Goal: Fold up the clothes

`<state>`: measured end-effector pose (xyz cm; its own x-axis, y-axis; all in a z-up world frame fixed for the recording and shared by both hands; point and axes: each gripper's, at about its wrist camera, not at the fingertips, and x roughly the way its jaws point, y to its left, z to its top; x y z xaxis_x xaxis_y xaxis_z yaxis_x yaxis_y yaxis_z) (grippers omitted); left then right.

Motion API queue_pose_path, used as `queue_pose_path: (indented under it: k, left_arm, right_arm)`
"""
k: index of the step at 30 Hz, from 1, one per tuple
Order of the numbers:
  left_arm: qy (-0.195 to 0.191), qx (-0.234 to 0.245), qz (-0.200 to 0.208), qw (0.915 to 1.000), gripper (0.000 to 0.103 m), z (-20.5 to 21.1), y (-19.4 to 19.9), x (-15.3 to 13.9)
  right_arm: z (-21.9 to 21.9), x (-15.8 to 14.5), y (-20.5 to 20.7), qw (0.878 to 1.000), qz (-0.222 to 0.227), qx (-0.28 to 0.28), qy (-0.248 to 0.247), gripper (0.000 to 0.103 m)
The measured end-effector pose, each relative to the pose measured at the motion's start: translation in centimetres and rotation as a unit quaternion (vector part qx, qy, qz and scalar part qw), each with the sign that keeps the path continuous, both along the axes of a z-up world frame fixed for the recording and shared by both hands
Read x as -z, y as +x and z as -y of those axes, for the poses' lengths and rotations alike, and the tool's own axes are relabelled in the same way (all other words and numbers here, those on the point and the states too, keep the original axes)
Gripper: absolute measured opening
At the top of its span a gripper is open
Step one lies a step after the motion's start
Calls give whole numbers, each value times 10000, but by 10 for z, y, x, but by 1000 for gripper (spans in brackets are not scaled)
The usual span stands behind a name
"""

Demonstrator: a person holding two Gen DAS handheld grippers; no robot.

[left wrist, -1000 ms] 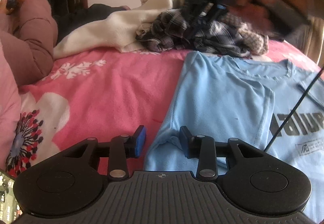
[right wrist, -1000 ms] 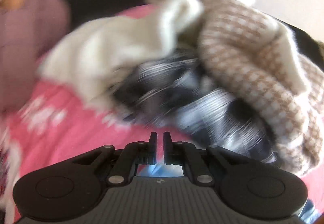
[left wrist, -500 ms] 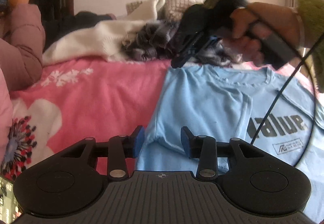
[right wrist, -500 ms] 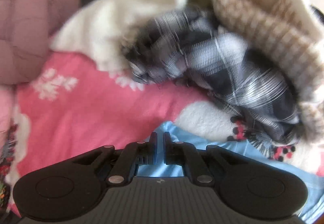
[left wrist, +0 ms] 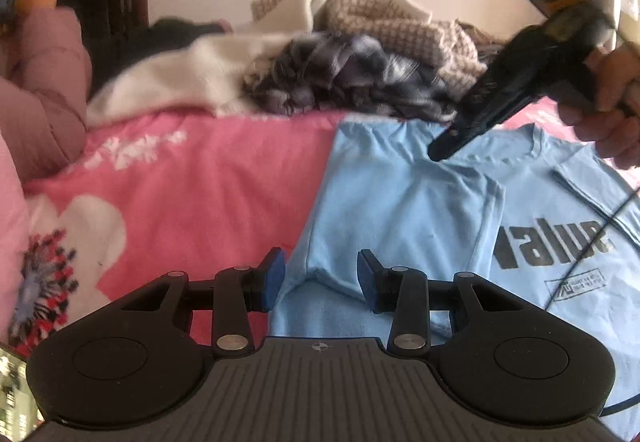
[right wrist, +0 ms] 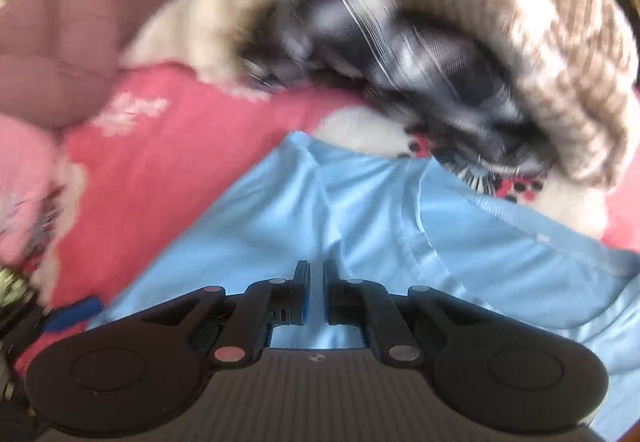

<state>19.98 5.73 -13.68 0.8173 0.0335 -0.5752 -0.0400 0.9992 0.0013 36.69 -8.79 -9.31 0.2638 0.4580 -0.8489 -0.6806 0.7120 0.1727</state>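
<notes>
A light blue T-shirt (left wrist: pixel 404 202) with black lettering lies flat on the pink bedspread (left wrist: pixel 200 194), its left side folded inward. My left gripper (left wrist: pixel 320 278) is open low over the shirt's near left edge, and the corner of the fold lies between its blue pads (left wrist: pixel 274 278) without being pinched. My right gripper (right wrist: pixel 316 274) is shut with nothing between its fingers, hovering over the shirt (right wrist: pixel 400 226) by the shoulder seam. The left wrist view shows that gripper (left wrist: pixel 440 152) held by a hand, its tip pointing down near the collar.
A heap of unfolded clothes lies at the back of the bed: a dark plaid shirt (left wrist: pixel 352 78), a beige knit (left wrist: pixel 400 26) and a white fleece (left wrist: pixel 180 82). A person in a mauve padded jacket (left wrist: pixel 44 82) sits at the left holding a phone. A black cable (left wrist: pixel 592 238) crosses the shirt.
My right gripper has swung rightward and down from over the clothes heap to the blue shirt's shoulder. The left gripper has stayed put by the folded edge.
</notes>
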Motion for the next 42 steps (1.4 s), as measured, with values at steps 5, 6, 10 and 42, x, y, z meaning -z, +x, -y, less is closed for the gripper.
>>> queue_pose_path:
  k: [5, 6, 10, 42]
  left_arm:
    - [298, 550, -168, 9979, 40, 32, 3, 6]
    - [410, 598, -315, 9969, 40, 40, 5, 12]
    - [723, 616, -233, 9952, 40, 54, -2, 9]
    - [865, 198, -1899, 9778, 67, 26, -202, -67]
  right_arm:
    - [12, 18, -29, 9966, 196, -567, -571, 8]
    - [14, 29, -31, 9953, 196, -541, -777, 9]
    - [30, 24, -31, 9992, 73, -229, -322, 9]
    - [263, -59, -358, 9714, -29, 2162, 982, 37]
